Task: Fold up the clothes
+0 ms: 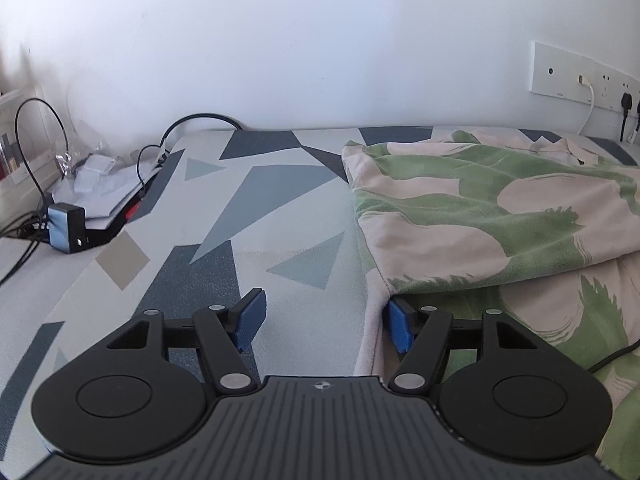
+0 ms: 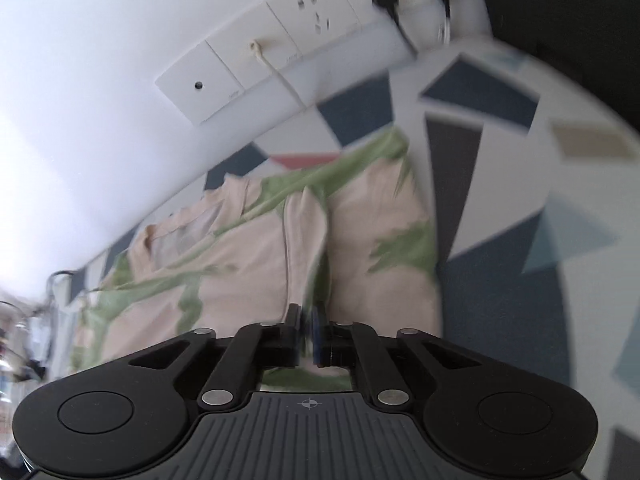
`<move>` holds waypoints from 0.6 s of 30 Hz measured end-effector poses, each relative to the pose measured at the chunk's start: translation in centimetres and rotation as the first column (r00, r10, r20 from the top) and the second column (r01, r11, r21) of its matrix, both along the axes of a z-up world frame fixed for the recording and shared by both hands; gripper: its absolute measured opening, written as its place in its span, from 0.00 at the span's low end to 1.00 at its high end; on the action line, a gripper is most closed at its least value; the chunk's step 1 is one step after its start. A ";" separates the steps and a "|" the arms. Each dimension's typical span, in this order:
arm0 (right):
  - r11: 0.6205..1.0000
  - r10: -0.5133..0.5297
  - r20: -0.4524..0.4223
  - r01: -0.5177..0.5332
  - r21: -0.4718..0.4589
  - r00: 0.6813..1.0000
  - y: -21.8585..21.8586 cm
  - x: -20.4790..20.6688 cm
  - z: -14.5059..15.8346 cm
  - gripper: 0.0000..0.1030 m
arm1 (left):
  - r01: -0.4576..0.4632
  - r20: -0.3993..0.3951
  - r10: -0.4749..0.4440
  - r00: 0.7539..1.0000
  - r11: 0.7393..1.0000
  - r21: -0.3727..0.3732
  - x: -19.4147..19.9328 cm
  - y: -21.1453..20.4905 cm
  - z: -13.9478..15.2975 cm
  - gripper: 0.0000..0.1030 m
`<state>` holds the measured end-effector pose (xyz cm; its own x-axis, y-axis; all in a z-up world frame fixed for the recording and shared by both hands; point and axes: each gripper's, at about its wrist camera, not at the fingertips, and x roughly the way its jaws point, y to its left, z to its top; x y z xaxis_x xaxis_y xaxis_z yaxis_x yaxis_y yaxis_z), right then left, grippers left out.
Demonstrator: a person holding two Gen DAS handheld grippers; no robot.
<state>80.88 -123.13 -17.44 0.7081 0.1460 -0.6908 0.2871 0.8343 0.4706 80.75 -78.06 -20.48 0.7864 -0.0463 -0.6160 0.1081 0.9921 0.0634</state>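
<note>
The pink-and-green leaf-print cotton shirt [image 1: 500,216] lies partly folded on the grey tabletop with blue geometric shapes [image 1: 256,208], up against the white wall under the white socket strip [image 1: 576,80]. The left gripper [image 1: 326,320] hovers at the shirt's near left edge with its blue pads [image 1: 250,320] standing apart; one pad sits just beside the hem, nothing between them. The right gripper [image 2: 308,332] has its jaws drawn together, seemingly pinching a raised ridge of the cloth, though blur hides whether fabric is truly caught. The main risk, I judge, is a one-sided pull: with only the right holding, a lift could drag the shirt askew and undo the fold already laid. A thin pinch may also slip free. The black cable [image 1: 616,354] lying on the shirt near the left gripper could snag or get folded in.
</note>
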 end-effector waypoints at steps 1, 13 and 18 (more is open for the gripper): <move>1.000 -0.007 0.007 0.007 0.006 1.000 -0.2 -0.3 0.4 0.03 | -0.009 -0.009 0.009 1.000 1.000 -0.028 0.1 0.4 0.0 0.62; 0.986 -0.058 -0.072 0.045 -0.162 0.996 0.0 0.0 0.5 0.34 | -0.052 -0.019 0.051 0.999 0.997 -0.054 0.2 1.1 -0.1 0.69; 0.972 -0.032 -0.009 0.029 -0.234 0.999 1.4 4.5 0.9 0.35 | -0.055 -0.006 0.055 0.998 0.998 -0.017 0.0 0.5 -0.1 0.69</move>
